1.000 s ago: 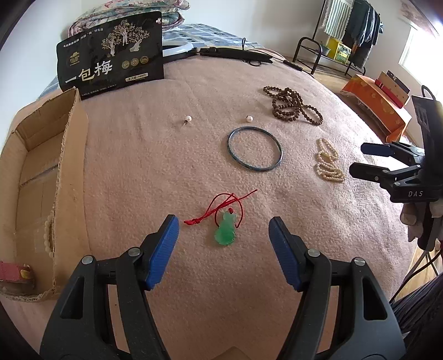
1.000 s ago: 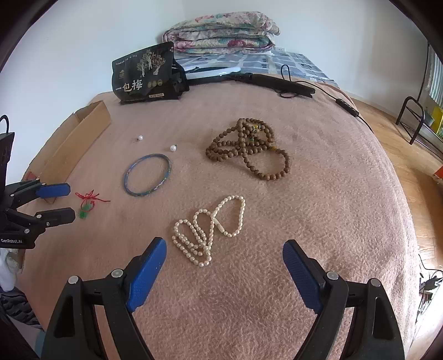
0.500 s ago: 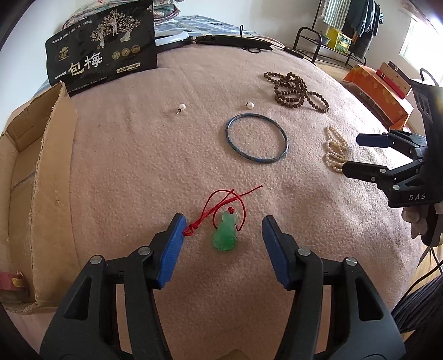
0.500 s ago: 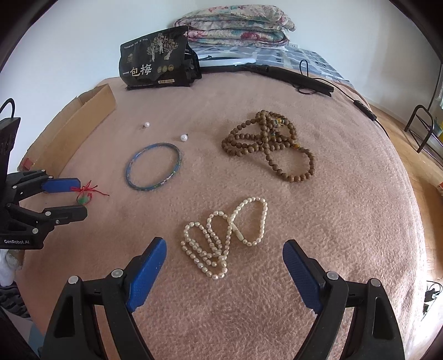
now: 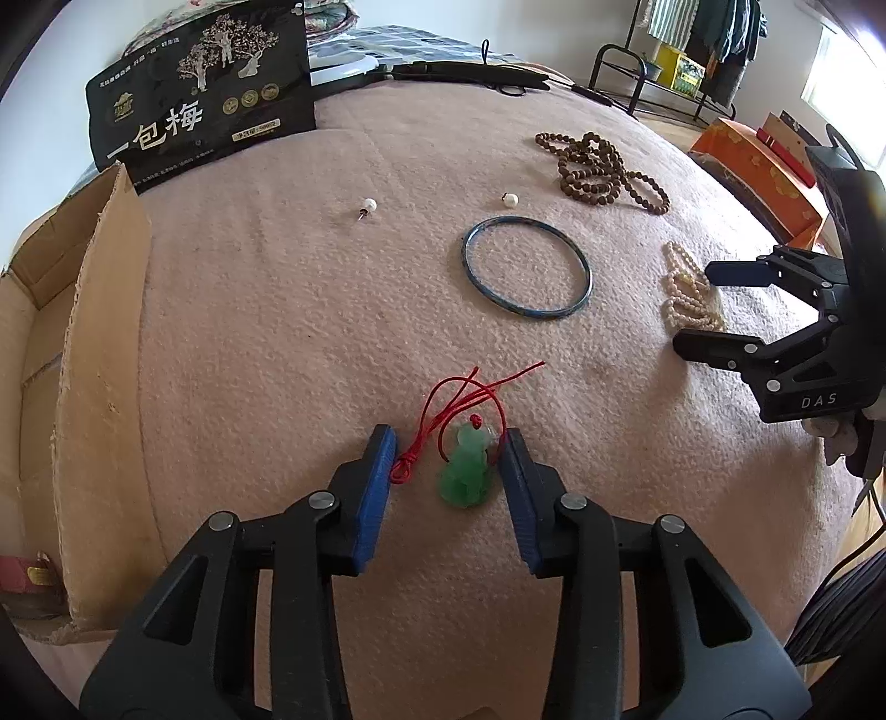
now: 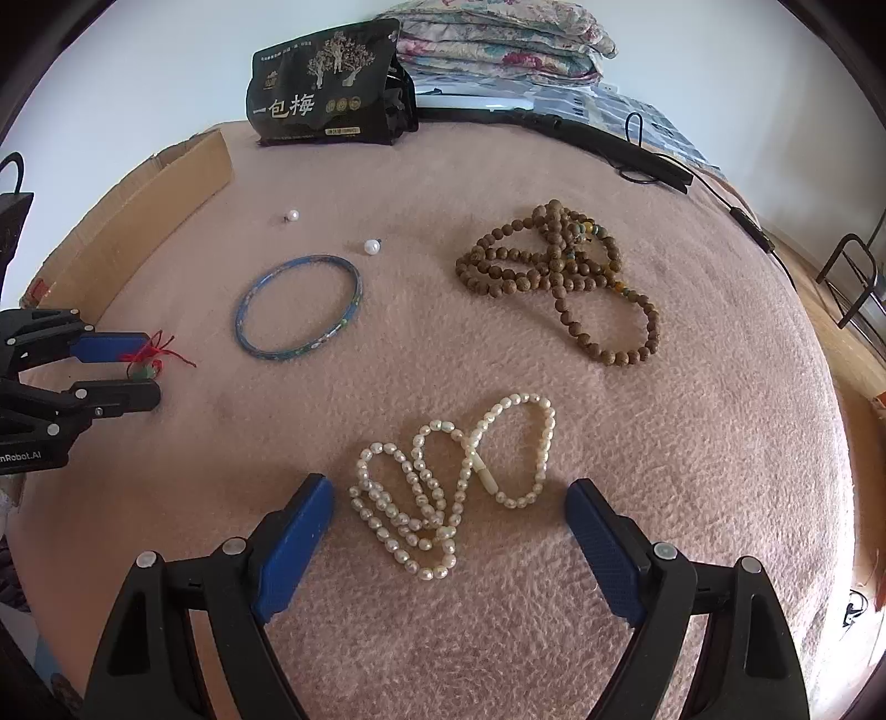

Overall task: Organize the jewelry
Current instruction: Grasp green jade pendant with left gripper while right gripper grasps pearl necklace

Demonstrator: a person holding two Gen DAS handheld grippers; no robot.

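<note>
Left wrist view: the left gripper (image 5: pixel 449 454) sits low over the pink blanket (image 5: pixel 277 332), jaws just closing in, with the green pendant (image 5: pixel 466 473) between the blue pads but not yet pinched; its red cord (image 5: pixel 454 399) trails ahead. Beyond lie the bangle (image 5: pixel 527 274) and brown beads (image 5: pixel 601 171), box (image 5: pixel 83 343) off left.

Right wrist view: the right gripper (image 6: pixel 449 526) hangs wide open, the pearl strand (image 6: pixel 443 487) lying on the blanket between and just ahead of its pads, untouched. Two loose pearls (image 6: pixel 372 246) rest past the bangle.

White walls (image 6: pixel 138 66); bright window (image 5: pixel 841 61), perhaps; clothes rack (image 5: pixel 698 33).
</note>
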